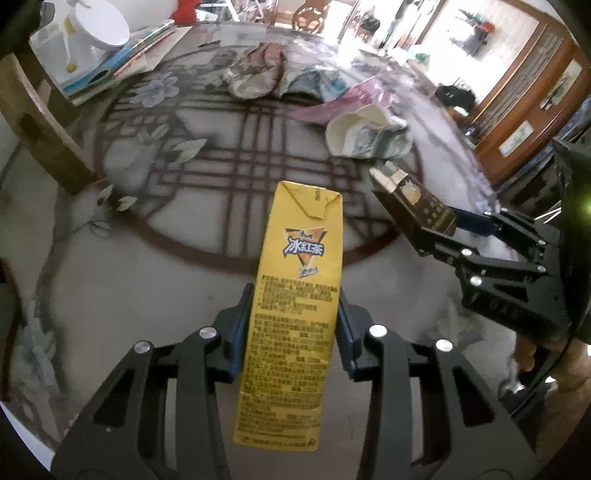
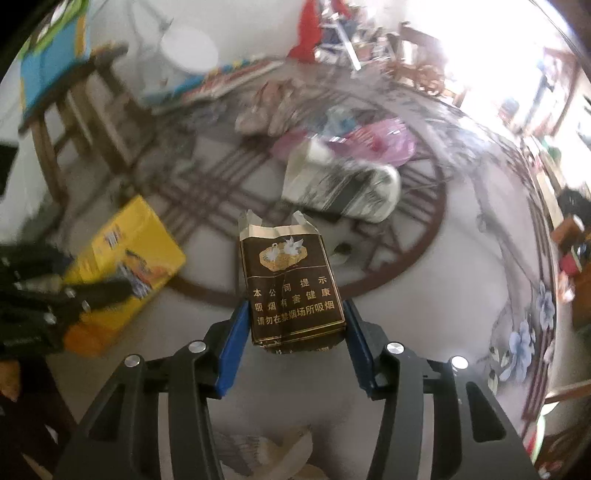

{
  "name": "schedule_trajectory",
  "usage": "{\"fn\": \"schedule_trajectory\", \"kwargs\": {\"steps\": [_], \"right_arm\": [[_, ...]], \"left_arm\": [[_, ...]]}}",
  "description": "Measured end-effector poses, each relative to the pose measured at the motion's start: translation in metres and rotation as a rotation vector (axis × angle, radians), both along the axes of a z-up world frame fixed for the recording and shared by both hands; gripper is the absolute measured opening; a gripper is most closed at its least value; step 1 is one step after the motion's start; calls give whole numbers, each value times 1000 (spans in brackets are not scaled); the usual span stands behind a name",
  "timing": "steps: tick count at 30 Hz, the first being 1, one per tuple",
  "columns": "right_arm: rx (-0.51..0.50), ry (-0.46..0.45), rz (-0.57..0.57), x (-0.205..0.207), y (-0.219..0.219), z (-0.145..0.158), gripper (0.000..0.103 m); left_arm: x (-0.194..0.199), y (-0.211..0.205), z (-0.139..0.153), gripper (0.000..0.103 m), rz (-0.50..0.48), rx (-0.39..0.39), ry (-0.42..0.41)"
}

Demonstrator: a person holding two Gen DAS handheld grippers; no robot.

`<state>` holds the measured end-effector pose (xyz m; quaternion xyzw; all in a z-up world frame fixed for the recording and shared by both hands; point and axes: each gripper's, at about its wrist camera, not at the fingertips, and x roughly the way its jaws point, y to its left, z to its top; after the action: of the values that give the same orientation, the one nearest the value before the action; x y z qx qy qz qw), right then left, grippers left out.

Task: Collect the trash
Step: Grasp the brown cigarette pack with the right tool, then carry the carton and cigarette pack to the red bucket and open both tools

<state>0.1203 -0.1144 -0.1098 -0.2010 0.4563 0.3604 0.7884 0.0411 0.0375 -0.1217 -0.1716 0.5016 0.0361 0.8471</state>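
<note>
Pinching a yellow iced-tea carton (image 1: 295,302) at lower centre of the left wrist view, the left gripper (image 1: 295,314) has its blue-padded fingers (image 1: 242,325) pressed against the carton's two long sides; the carton points up the frame, its folded top toward the patterned ring beyond.

Right gripper (image 2: 291,325), lower centre of the right wrist view: fingers (image 2: 231,343) closed on the flanks of a brown cigarette pack (image 2: 291,291), torn open at its upper end. The same gripper (image 1: 476,236) and pack (image 1: 413,206) show at the right of the left wrist view, just beside the carton and apart from it. In the right wrist view the carton (image 2: 129,266) and the left gripper (image 2: 55,295) sit at left, blurred.

Surface (image 1: 110,295): pale, glossy, printed with a dark lattice ring (image 1: 258,155) and blue flowers (image 1: 155,86).

Mid-distance, right of centre: crumpled white paper cup or wrapper (image 1: 365,136), lying on the ring.

Behind it: pink packaging (image 1: 332,107), then a heap of crushed wrappers (image 1: 258,74) in upper centre.

Upper left: white lidded container (image 1: 99,26) on a stack of flat printed items (image 1: 122,62); wooden chair frame (image 1: 37,129) at left edge.

Far upper right: wooden cabinet (image 1: 528,107), bright window glare.
</note>
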Motion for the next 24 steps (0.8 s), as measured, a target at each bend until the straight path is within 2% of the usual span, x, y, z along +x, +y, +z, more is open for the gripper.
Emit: {"fn": "schedule_trajectory", "kwargs": {"steps": [4,8,14,20,24], "right_arm": [[74,-19,-71,-4,-18,18,48],[143,-51,-122,-19,-40,35,48],[155,-98,-148,-40,-75,43,48],[148,-82,-217,-52,-118,34,48],[171,-67,-280,-59,-143,32,48]], "left_arm": [[-4,-9,17,38,-26,6,-96],[-7,-15,29,38,-44,14,-155],[-8,-22,33,38,-60,28,-183],[-9,-50,31,38,-127,71,-191],[-6,-68,27,38,-152,27,-176]]}}
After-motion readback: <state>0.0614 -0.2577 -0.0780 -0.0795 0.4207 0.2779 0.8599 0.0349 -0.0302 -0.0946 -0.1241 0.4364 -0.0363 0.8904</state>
